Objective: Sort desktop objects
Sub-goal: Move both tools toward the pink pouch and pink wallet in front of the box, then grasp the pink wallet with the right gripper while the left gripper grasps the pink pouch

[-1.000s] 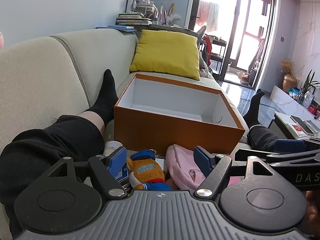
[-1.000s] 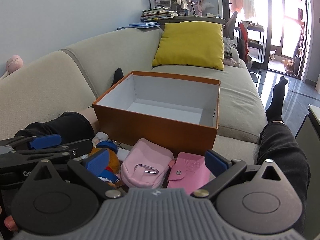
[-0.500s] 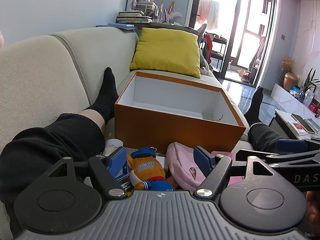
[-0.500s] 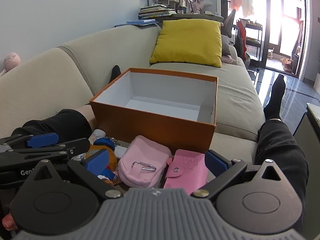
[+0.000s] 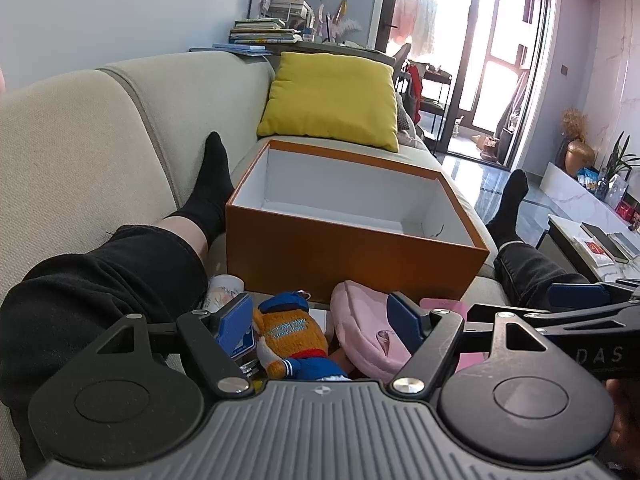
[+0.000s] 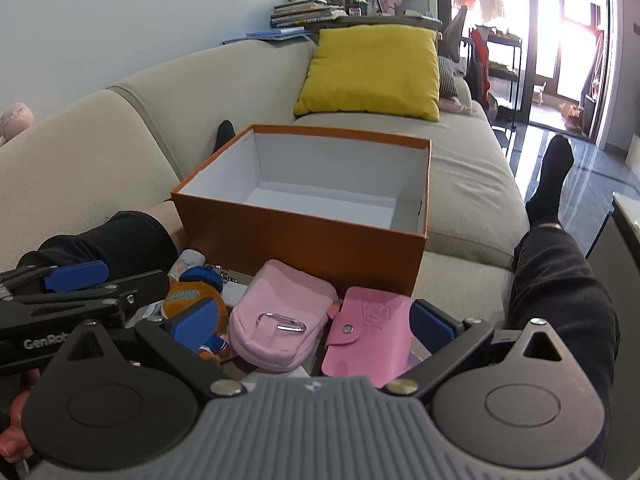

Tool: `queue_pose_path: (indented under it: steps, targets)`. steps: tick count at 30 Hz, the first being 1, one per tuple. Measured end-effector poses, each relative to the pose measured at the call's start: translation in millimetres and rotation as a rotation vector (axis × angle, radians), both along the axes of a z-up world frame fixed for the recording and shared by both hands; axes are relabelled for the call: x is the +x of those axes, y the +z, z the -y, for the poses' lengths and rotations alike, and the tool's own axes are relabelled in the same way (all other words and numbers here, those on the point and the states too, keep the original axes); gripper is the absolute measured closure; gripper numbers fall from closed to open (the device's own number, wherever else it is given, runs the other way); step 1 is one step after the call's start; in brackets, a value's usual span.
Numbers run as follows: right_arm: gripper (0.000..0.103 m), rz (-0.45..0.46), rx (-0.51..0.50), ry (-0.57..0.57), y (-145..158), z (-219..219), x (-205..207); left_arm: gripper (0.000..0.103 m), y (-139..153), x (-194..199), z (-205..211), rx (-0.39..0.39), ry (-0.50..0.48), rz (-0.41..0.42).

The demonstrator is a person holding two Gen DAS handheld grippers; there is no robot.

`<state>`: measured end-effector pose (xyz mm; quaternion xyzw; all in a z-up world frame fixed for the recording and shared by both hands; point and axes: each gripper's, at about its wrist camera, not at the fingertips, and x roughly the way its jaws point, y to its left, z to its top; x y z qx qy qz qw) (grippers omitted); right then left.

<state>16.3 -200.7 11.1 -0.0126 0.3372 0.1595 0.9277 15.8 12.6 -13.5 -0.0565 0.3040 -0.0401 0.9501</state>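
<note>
Pouch (image 6: 280,314) before box (image 6: 304,240)

Matt card box (image 6: 304,236); soft cloth pouch (image 6: 280,316).

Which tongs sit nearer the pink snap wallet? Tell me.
Right. The right tongs straddle the pink snap wallet, open; the left tongs hang open over the plush toy, farther left.

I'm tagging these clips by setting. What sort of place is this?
Most likely a home living room: a beige sofa with a yellow cushion, stacked books behind it, and glass balcony doors. The orange box sits on the sofa seat.
</note>
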Motion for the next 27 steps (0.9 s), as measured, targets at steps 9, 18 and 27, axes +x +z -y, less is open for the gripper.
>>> queue_pose_path:
  steps: [9,18,27]
  targets:
    - [0.028,-0.112,0.025,-0.042,-16,17,22,0.027,-10,10,0,-0.015,-0.048,-0.083]
    - [0.042,-0.280,0.041,-0.139,-55,51,67,0.034,-20,66,8,-0.079,-0.124,-0.214]
    - [0.042,-0.401,0.101,-0.129,-87,63,107,0.034,-47,126,40,0.019,-0.192,-0.428]
